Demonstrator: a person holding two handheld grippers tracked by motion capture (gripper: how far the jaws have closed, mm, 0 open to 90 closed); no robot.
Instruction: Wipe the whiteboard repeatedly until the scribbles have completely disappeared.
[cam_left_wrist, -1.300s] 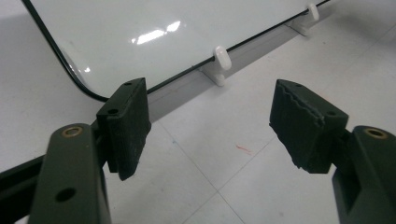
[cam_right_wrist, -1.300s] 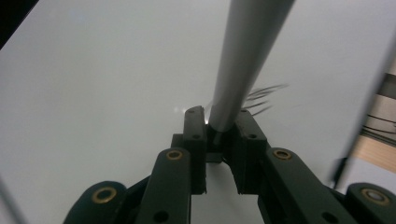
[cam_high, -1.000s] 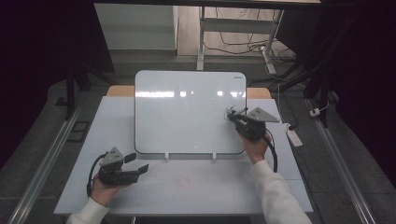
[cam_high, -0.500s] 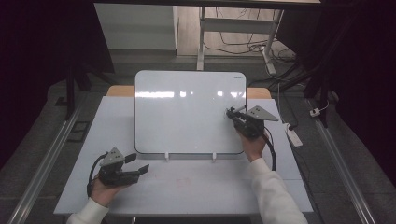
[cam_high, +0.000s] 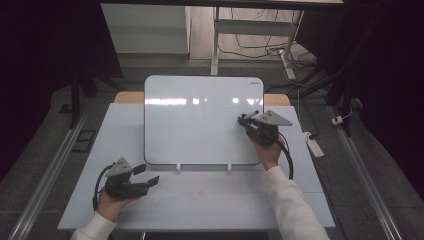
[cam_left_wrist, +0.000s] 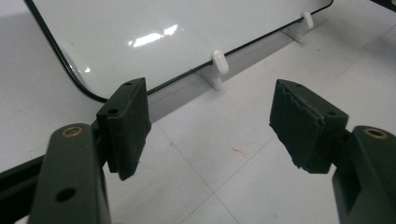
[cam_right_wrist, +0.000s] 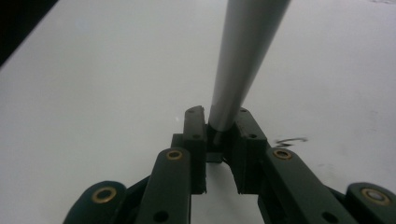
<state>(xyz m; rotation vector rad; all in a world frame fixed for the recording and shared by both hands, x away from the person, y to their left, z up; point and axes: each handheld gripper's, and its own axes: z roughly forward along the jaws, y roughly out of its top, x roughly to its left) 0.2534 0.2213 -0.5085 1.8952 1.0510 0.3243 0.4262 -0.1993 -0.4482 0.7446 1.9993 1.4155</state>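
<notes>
A white whiteboard (cam_high: 200, 120) leans upright on small white pegs (cam_high: 178, 167) on the pale table (cam_high: 210, 200). My right gripper (cam_high: 245, 120) is at the board's right side, shut on a grey marker (cam_high: 252, 115) whose end points at the board. In the right gripper view the marker (cam_right_wrist: 243, 56) runs up from between the shut jaws of the right gripper (cam_right_wrist: 218, 122), and a small black scribble (cam_right_wrist: 292, 140) sits on the whiteboard (cam_right_wrist: 93, 93). My left gripper (cam_high: 148, 175) rests open and holds nothing, on the table front left, below the whiteboard's lower corner (cam_left_wrist: 88, 91); the left gripper (cam_left_wrist: 210, 121) has bare table between its jaws.
The board's white pegs (cam_left_wrist: 219, 63) stand just past the left gripper. A faint red mark (cam_left_wrist: 239, 151) is on the tabletop. A power strip (cam_high: 314, 145) and cables lie on the floor at the right, and metal rails run along both sides of the table.
The right gripper with the marker has shifted slightly up and left along the board. The left gripper has stayed put.
</notes>
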